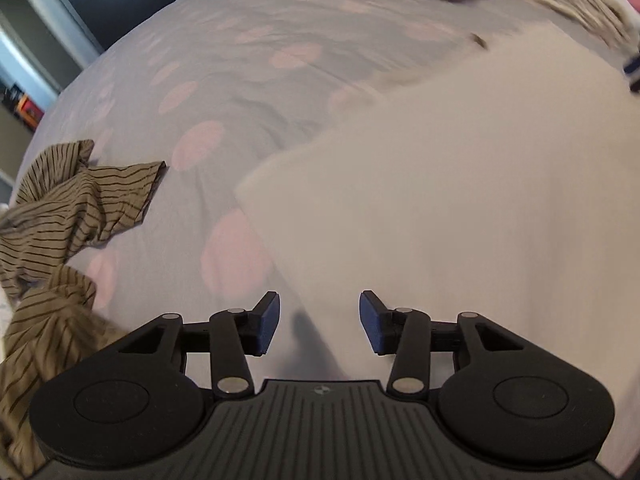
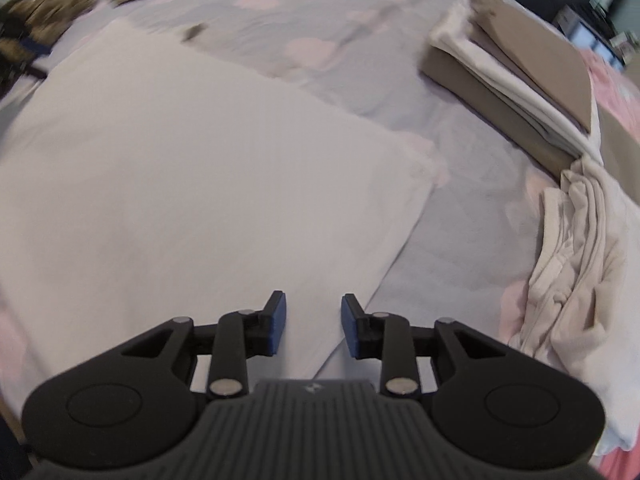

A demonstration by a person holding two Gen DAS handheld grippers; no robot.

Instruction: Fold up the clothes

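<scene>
A white garment (image 1: 460,184) lies flat on the bed, folded into a broad panel; it also shows in the right wrist view (image 2: 192,168). My left gripper (image 1: 319,322) is open and empty, just above the garment's near left edge. My right gripper (image 2: 314,326) is open and empty, above the garment's near right corner. Neither gripper holds cloth.
A grey bedsheet with pink spots (image 1: 224,92) covers the bed. A crumpled olive striped garment (image 1: 68,208) lies at the left. A stack of folded beige and white clothes (image 2: 516,68) sits at the right, with a crumpled cream garment (image 2: 576,264) beside it.
</scene>
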